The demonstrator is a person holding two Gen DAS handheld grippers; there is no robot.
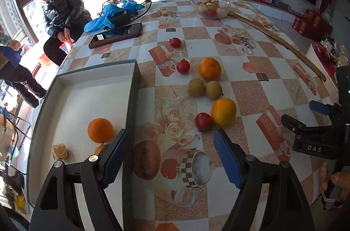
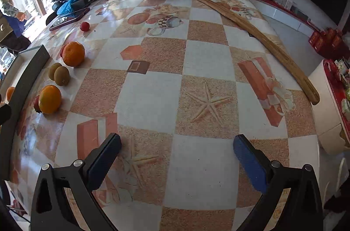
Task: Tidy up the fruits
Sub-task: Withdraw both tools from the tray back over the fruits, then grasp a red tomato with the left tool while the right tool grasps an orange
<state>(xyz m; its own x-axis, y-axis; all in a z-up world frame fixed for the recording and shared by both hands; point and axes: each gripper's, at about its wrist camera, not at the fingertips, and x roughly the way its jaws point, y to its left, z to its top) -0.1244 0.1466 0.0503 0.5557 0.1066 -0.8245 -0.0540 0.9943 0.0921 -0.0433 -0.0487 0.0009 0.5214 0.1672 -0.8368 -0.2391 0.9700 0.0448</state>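
Both claws, the left claw and right claw, hang released over the table. Nearest is the cherry tomato touching the yellow orange; pinch gently, then carry it into the box.

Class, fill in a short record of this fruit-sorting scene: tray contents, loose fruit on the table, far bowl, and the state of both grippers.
tray: shallow white box with dark rim holding one orange and a crumpled brown wrapper
loose fruit: two more oranges, two brown kiwis, three small red fruits
far bowl: clear glass bowl filled with mixed fruit
left gripper: open, empty
right gripper: open, empty, over bare checked tablecloth
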